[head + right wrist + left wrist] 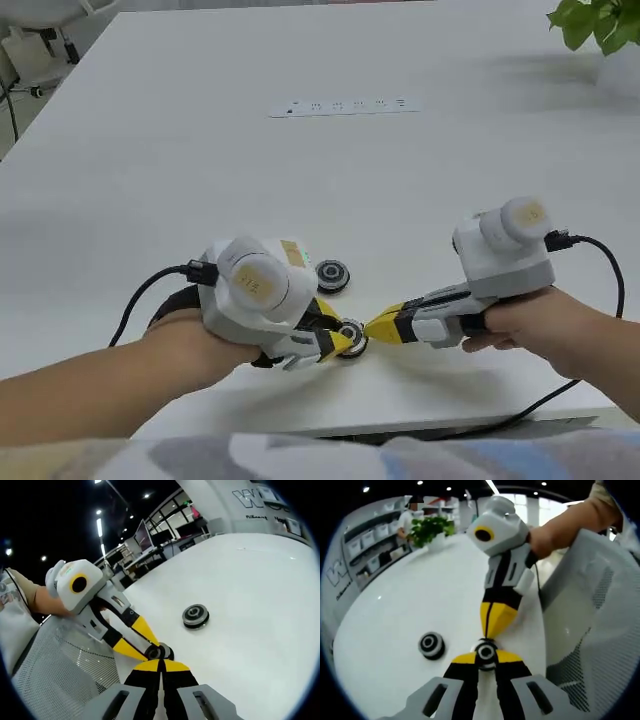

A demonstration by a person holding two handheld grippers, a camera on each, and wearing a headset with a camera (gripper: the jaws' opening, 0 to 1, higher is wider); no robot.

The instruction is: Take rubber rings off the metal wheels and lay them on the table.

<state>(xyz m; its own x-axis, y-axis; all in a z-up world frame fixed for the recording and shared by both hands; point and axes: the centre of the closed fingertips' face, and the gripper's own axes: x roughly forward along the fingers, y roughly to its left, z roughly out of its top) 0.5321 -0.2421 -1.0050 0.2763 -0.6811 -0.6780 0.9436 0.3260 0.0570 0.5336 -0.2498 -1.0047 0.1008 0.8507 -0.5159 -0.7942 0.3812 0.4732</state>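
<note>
A small metal wheel with a black rubber ring [352,334] is held just above the white table [200,180] near its front edge. My left gripper [344,341] is shut on it, a yellow tip on each side [486,653]. My right gripper [373,327] comes in from the right with its jaws shut, and its tips [489,636] touch the wheel's rim. In the right gripper view, the shut tips [161,664] meet the held wheel [159,651]. A second wheel with its ring [332,275] lies flat on the table just behind [431,645] [195,616].
A flush socket strip [345,104] sits in the table farther back. A potted plant [598,24] stands at the far right corner. Cables trail from both grippers over the front edge [400,420]. A mesh chair [590,630] is close by the person.
</note>
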